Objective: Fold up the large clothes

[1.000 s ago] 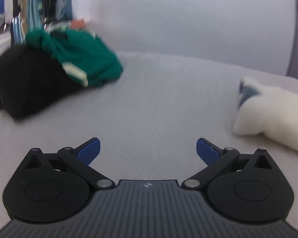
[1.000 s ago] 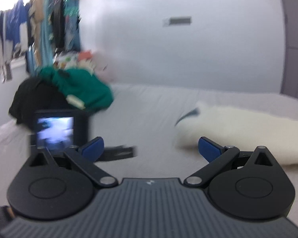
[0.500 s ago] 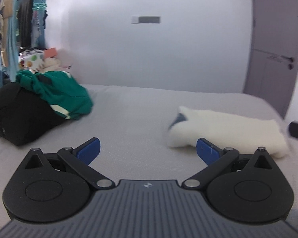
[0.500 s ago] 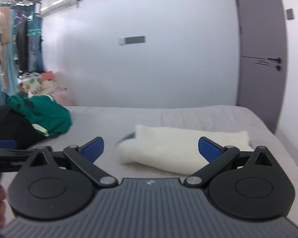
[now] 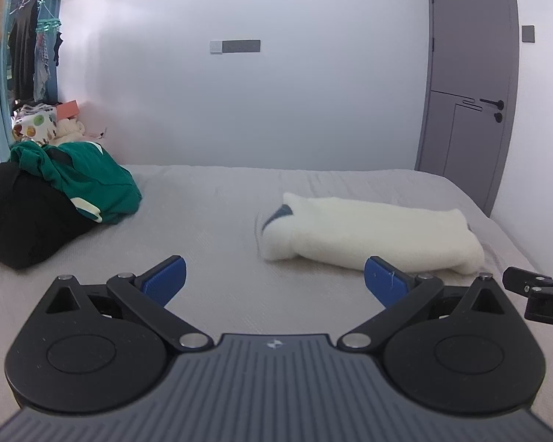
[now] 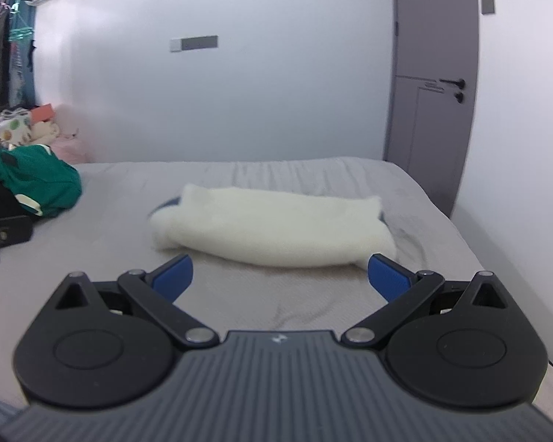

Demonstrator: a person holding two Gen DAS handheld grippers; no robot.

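Across the lower half of both views stretched a grey bed [image 5: 217, 221], its cover faintly ribbed and a little rumpled toward the right edge, with a pale wall [image 5: 276, 110] rising behind it and a grey door [image 5: 468, 84] standing at the far right corner. At the bed's left side sat a heap of clothes, a black garment [image 5: 22, 217] underneath and a green garment [image 5: 88, 180] with pale cuffs slumped on top of it and touching it, while more clothes hung on a rack [image 5: 14, 44] beyond. Right of the bed's middle, well apart from that heap, lay the folded white fleece garment [image 5: 368, 232], a long soft bundle flat on the cover; its long axis ran left to right across the bed, roughly parallel to the back wall, and the left end showed a patch of dark blue lining [image 5: 276, 215]. In the foreground the left gripper [image 5: 274, 280] hovered above bare cover with its blue-padded jaws spread wide and nothing between them. The right gripper [image 6: 280, 272] was likewise spread wide and empty, pointed straight at the near long edge of the fleece bundle, near it but not touching.
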